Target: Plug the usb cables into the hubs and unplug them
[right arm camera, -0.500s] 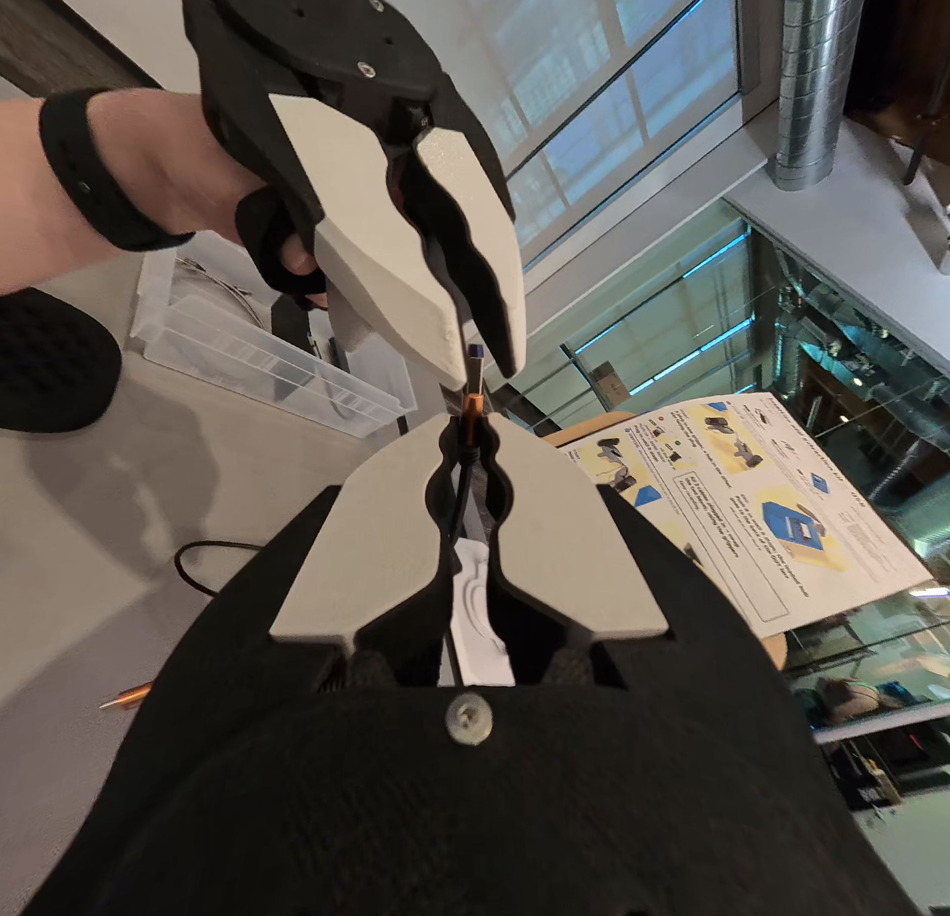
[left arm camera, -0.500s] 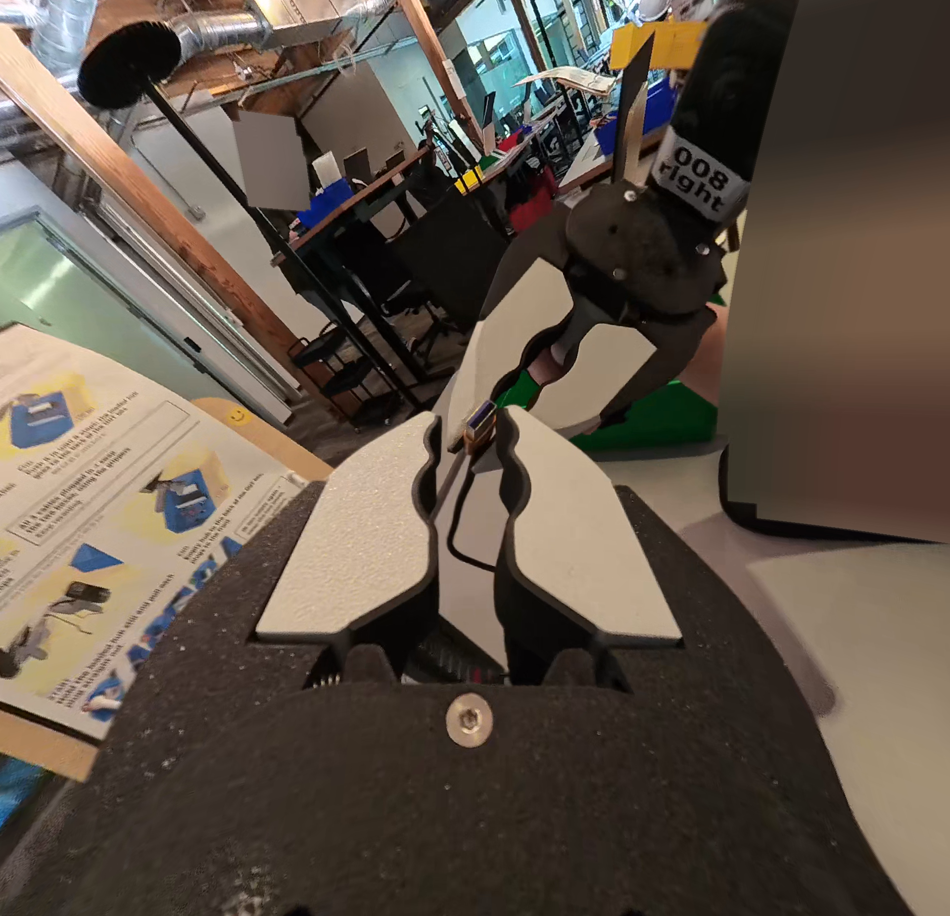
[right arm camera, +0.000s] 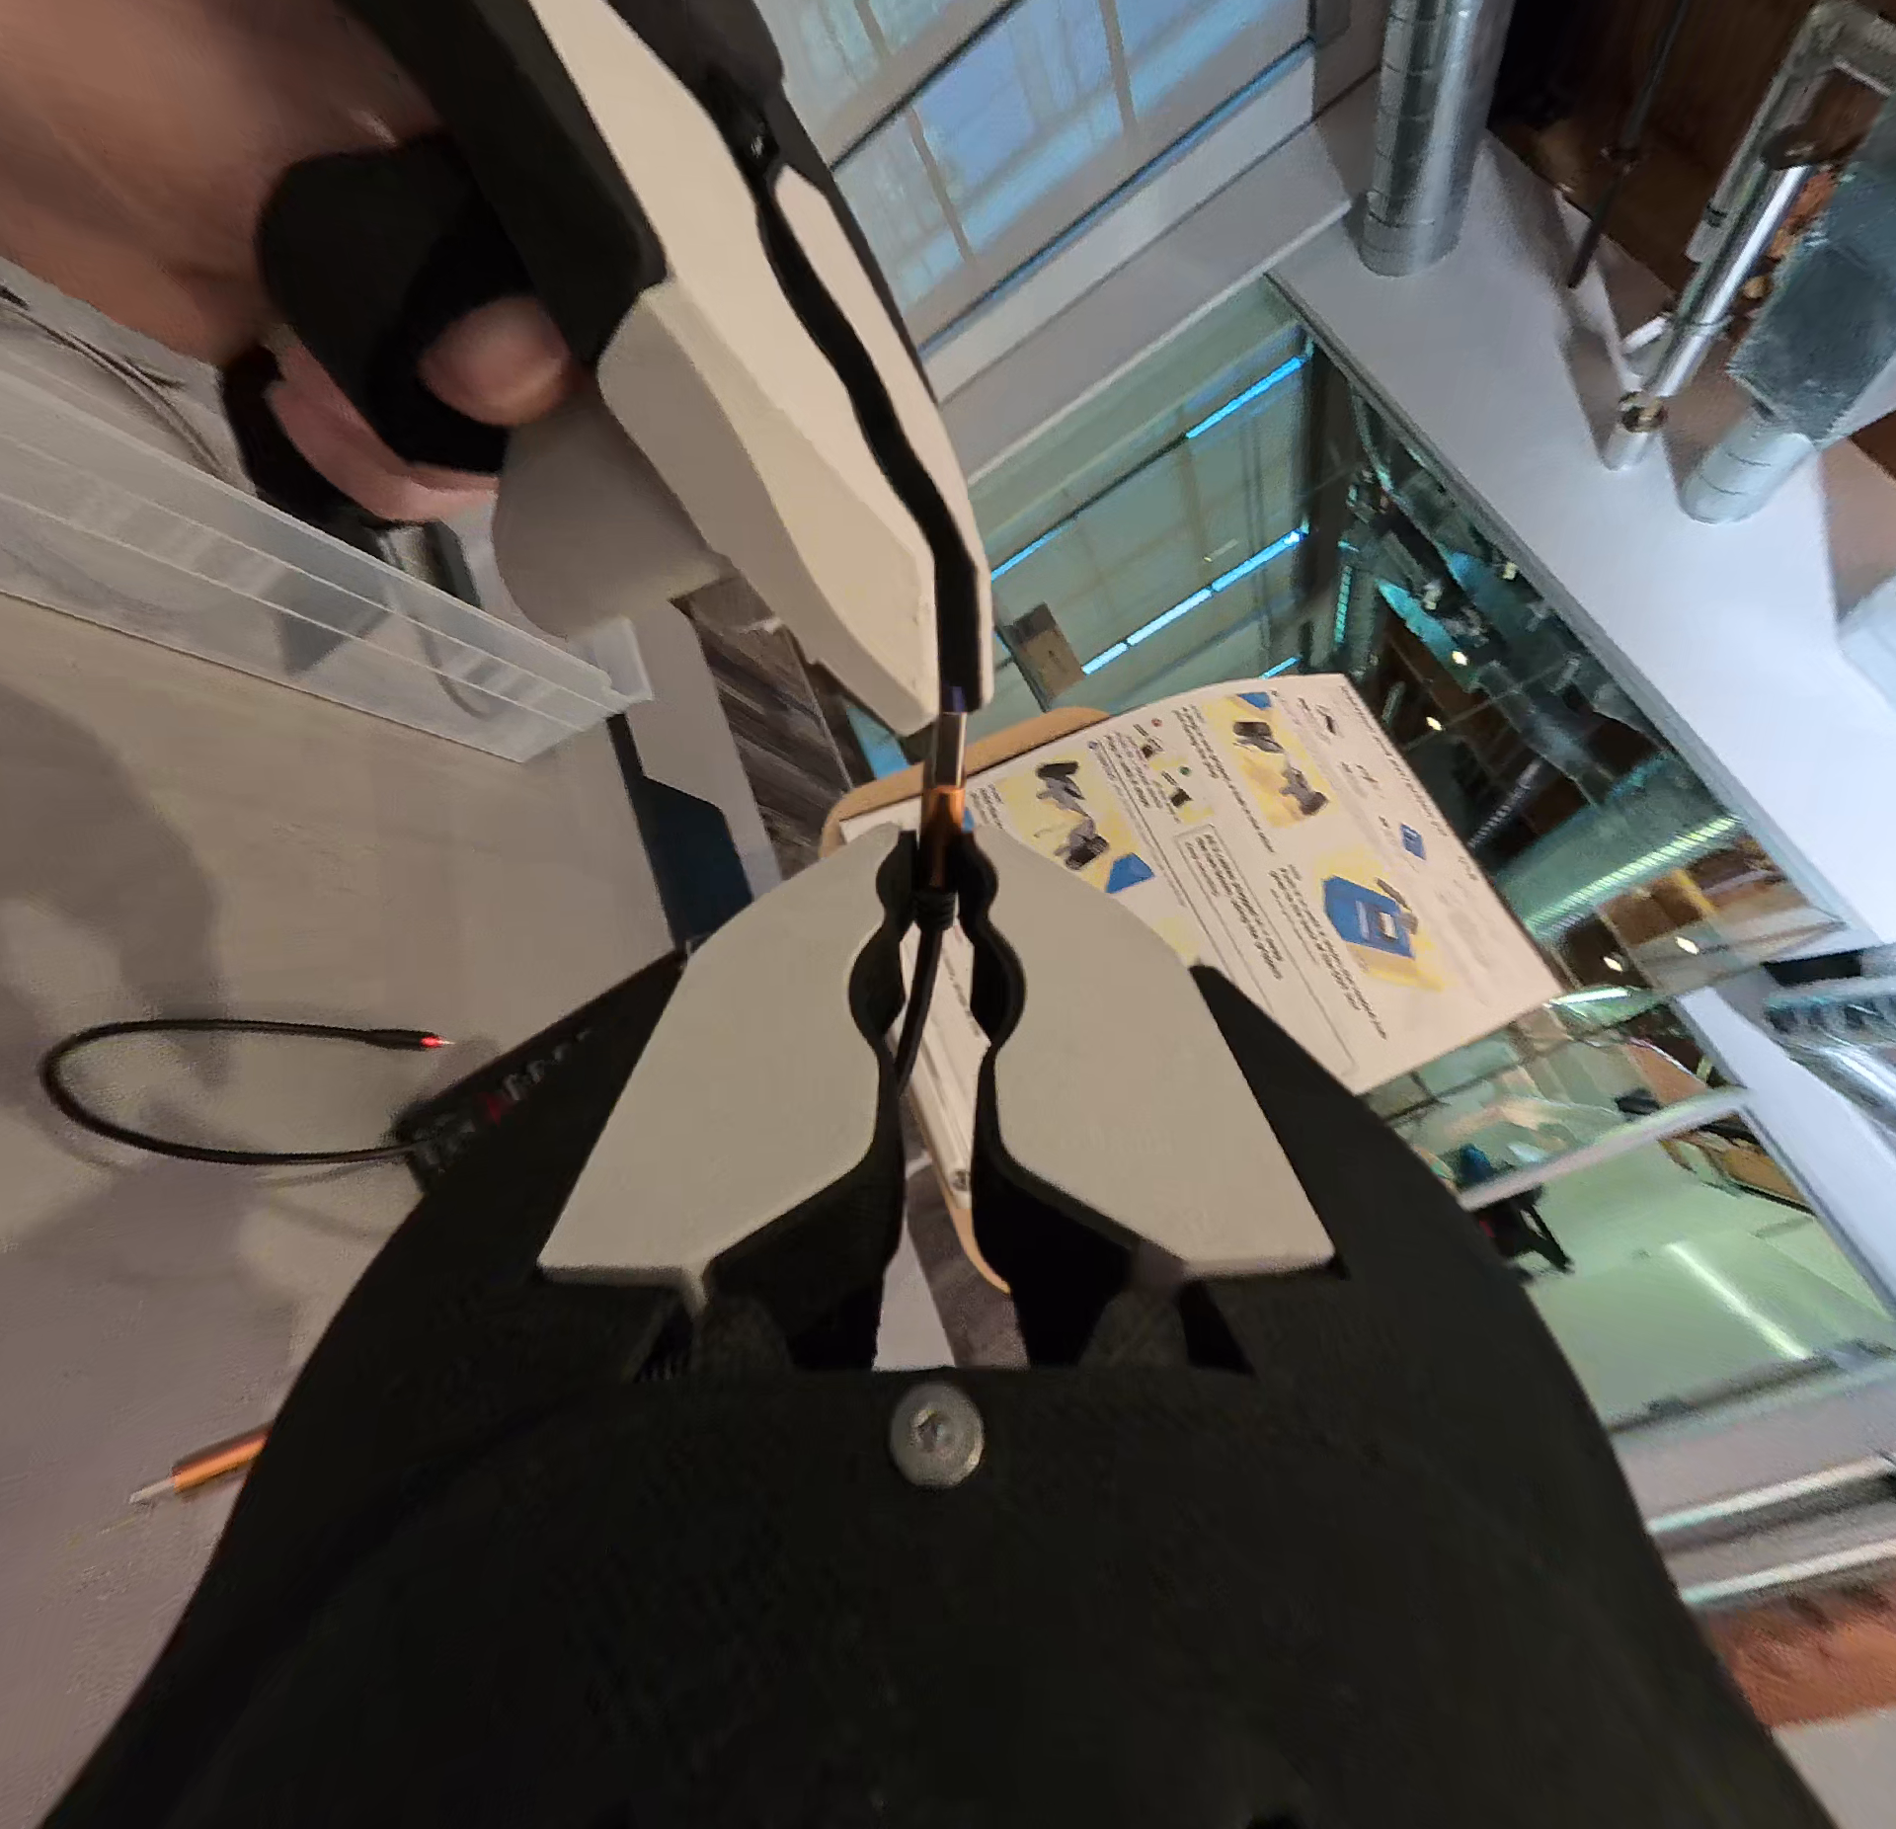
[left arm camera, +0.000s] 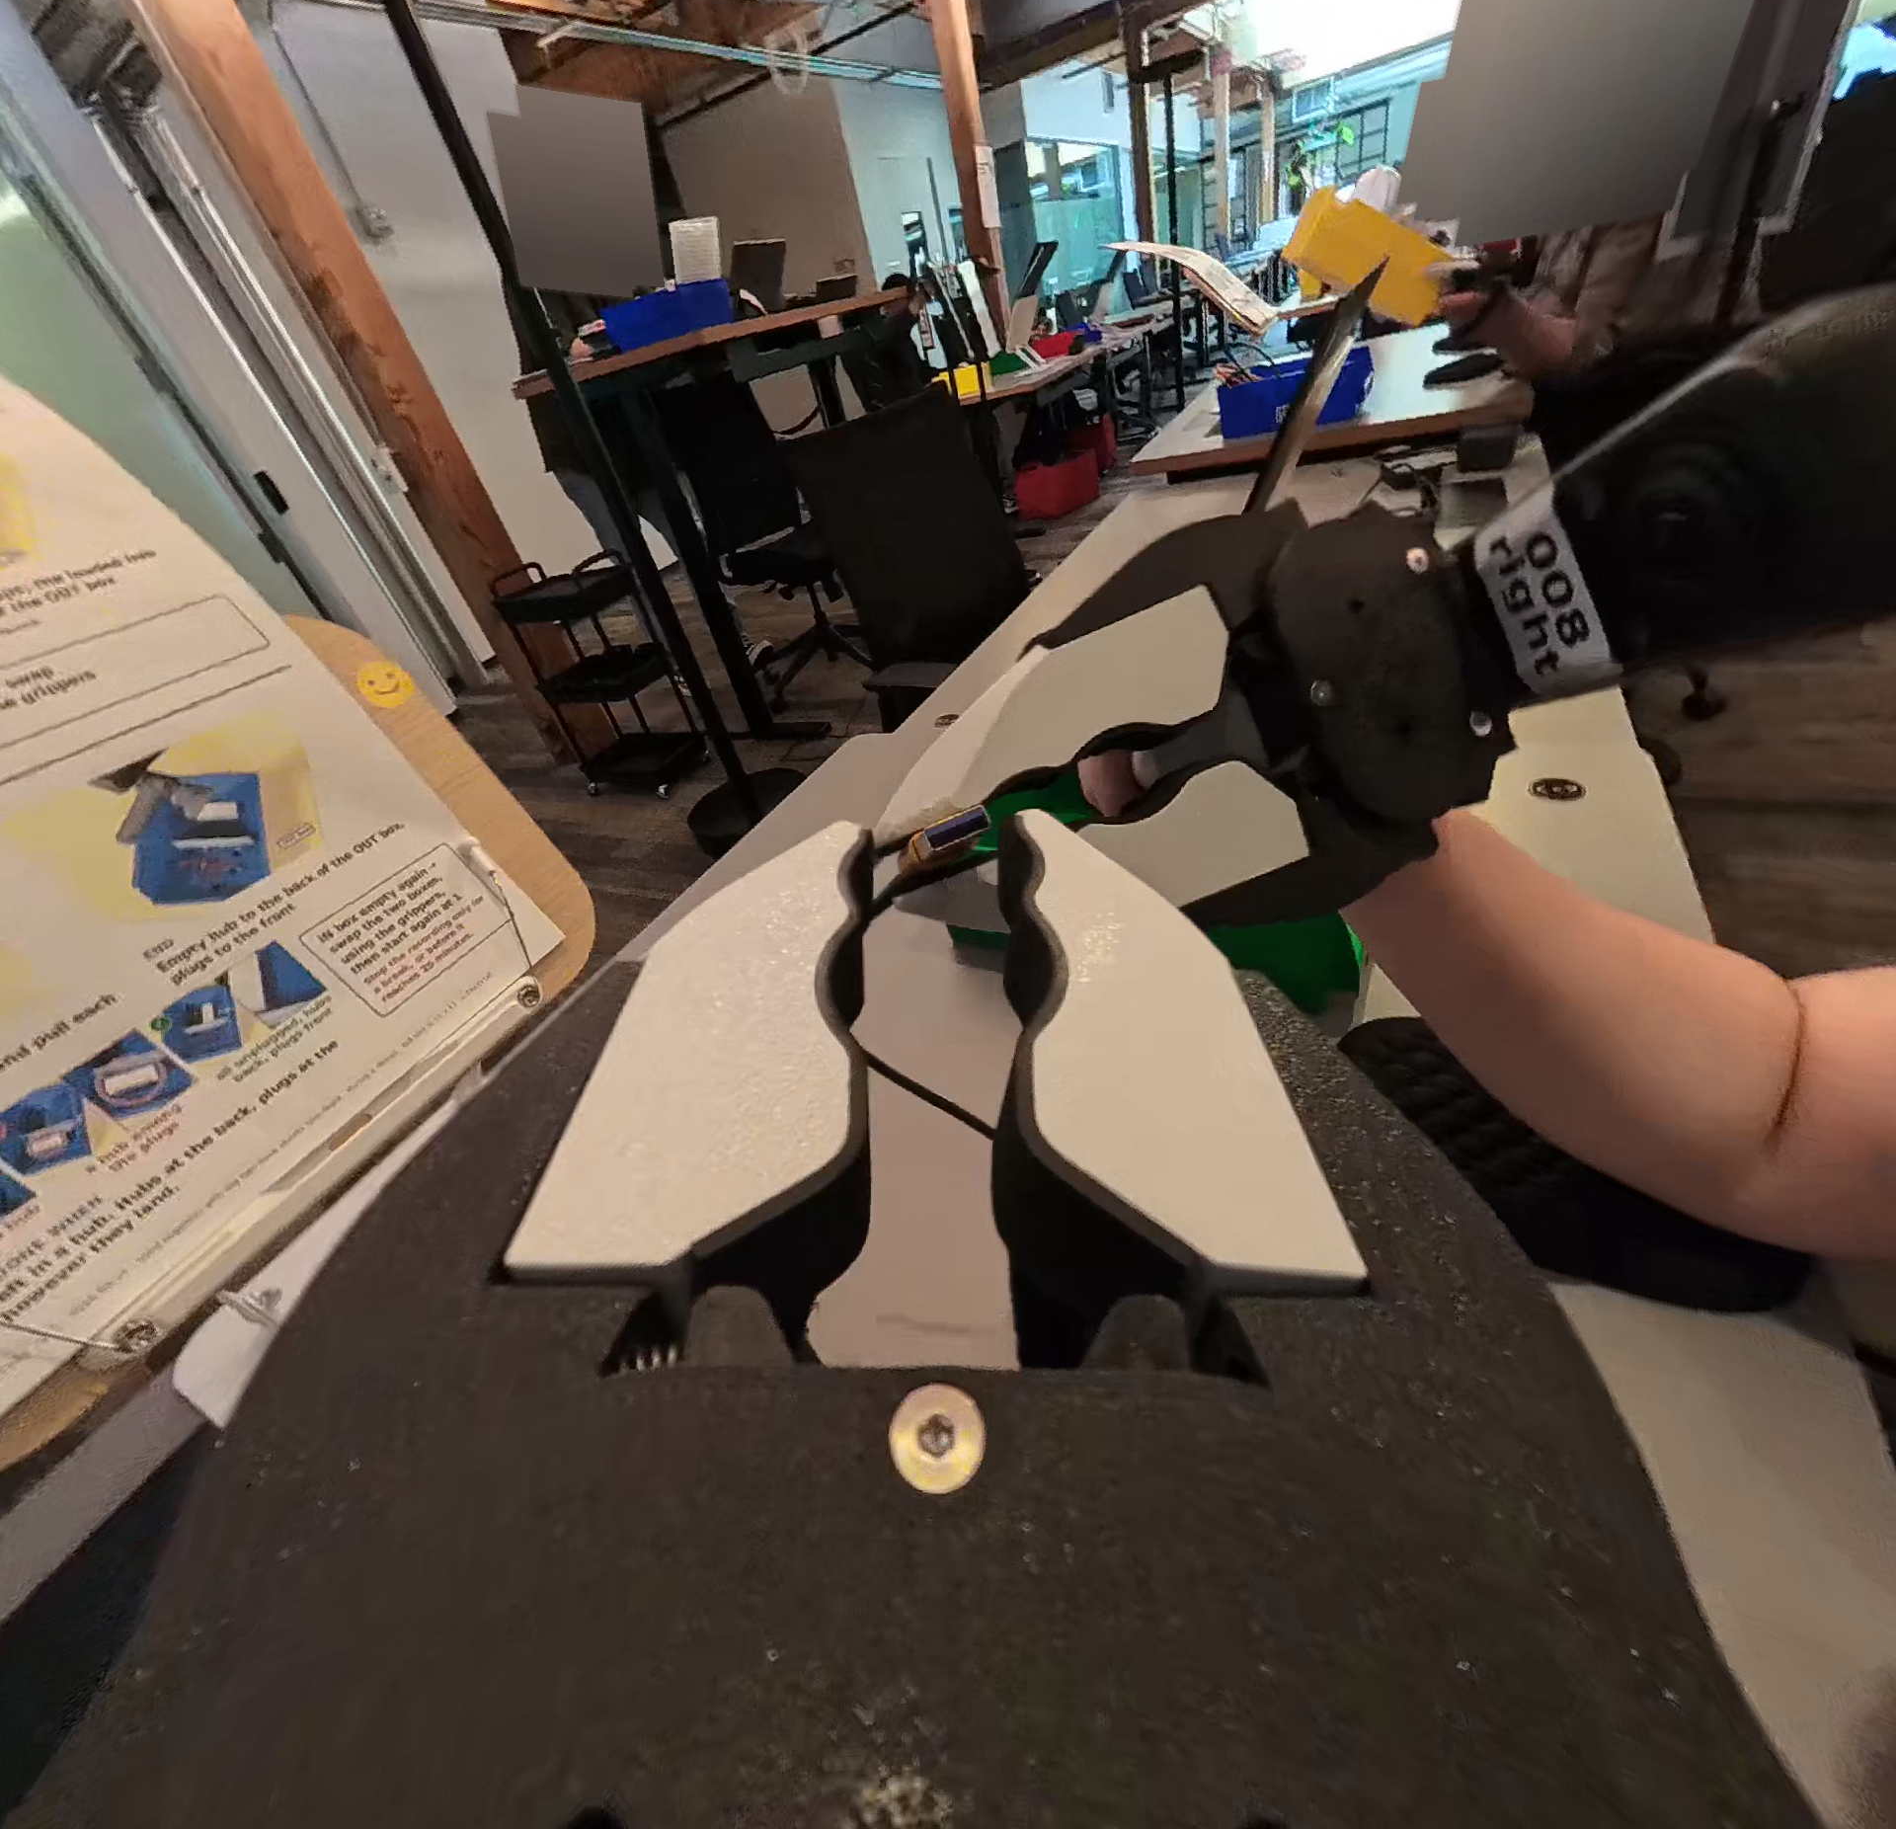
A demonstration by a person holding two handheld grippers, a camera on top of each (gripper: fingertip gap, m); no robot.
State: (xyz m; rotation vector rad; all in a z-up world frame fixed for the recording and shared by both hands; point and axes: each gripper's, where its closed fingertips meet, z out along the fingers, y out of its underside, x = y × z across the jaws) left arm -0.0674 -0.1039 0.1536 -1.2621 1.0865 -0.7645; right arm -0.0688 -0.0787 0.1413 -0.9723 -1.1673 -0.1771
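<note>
**USB plug passed between two grippers above the surface**

The orange-collared USB plug point(right arm camera: 942, 817) is held clear of the surface point(right arm camera: 257, 856), clamped at its collar by the closed fingers point(right arm camera: 1077, 1020) of the right gripper point(right arm camera: 936, 841). Its thin black cable point(right arm camera: 913, 1000) is trailed back between them. The metal end of the plug is set between the fingertips of the left gripper point(left arm camera: 939, 832), which are kept narrowly apart; whether the plug is pressed by them cannot be told. The plug is judged light and rigid, with a smooth metal shell likely to slip, while the cable is limp and offers no steering. Hold is best taken on the moulded collar, across its flat sides, so that the metal end is left free for a port.
</note>
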